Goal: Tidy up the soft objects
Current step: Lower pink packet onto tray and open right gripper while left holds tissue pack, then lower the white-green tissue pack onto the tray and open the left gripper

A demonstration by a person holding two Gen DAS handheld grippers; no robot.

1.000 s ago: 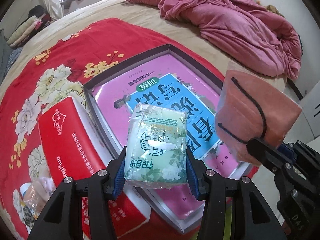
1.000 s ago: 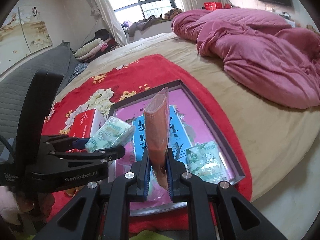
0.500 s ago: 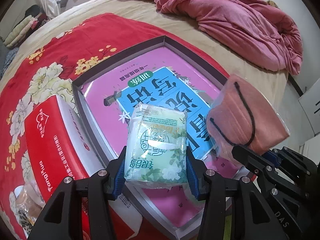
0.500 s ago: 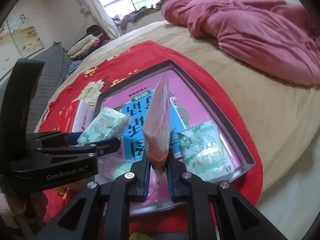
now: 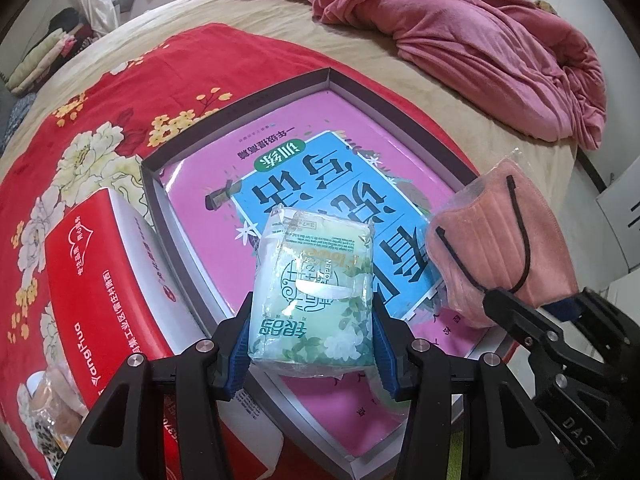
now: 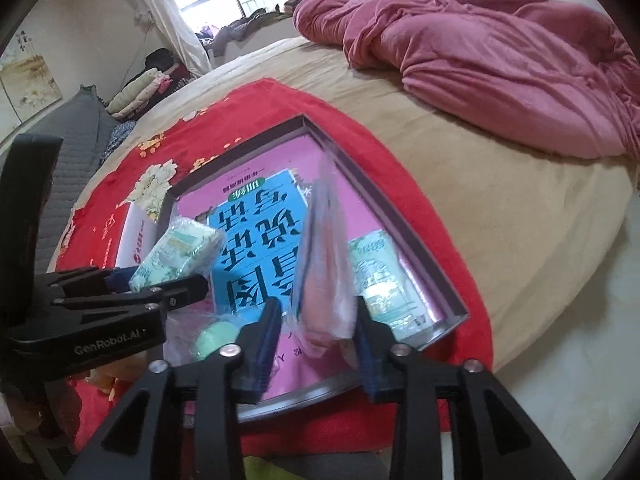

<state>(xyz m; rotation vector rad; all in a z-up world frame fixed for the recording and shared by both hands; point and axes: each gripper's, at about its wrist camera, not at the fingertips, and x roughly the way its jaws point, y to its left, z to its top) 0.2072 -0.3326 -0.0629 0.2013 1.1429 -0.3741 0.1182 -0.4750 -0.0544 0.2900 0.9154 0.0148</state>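
The right gripper point(image 6: 316, 330) had its jaws apart, the bagged pink mask point(image 6: 326, 264) dropping between them toward the tray point(image 6: 404, 216) below. Beside it the left gripper point(image 5: 312, 344) clamped a green tissue pack point(image 5: 314, 292) above the tray; releasing it seemed next.

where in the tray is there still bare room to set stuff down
The tray's far half, between its far rim and the held tissue pack, is bare book cover. The near right corner is crowded: another tissue pack lies there.
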